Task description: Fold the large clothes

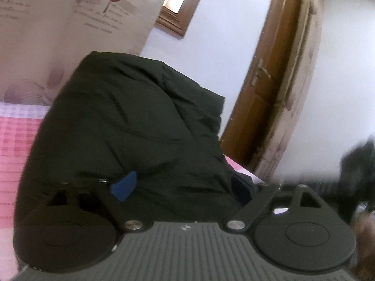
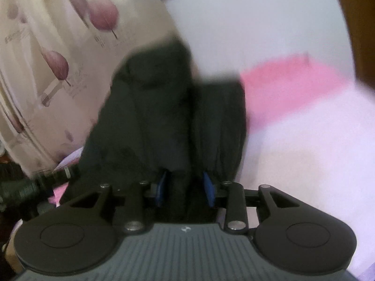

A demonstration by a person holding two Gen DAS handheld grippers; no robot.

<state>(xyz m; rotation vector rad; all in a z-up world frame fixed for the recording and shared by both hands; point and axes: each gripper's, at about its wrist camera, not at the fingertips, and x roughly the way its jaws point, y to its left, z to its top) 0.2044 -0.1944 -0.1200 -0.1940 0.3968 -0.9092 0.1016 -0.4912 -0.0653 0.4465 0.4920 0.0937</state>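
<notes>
Leaf-print curtain (image 1: 46, 35), brown wooden door (image 1: 264, 82), pink checked bedsheet (image 1: 16, 140), pale wall (image 1: 222, 35).

One dark jacket (image 1: 131, 121), one pink checked sheet (image 1: 16, 140), one leaf-print curtain (image 1: 70, 23), one wooden door (image 1: 264, 89), two grippers: left (image 1: 182, 187), right (image 2: 185, 185).

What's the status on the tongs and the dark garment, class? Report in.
Left tongs wide, dark garment between the pads, no clear pinch. Right tongs narrower, cloth bunched between; picture blurred, grip unsure. Garment heaped on pink bedspread. Nothing blocking.
</notes>
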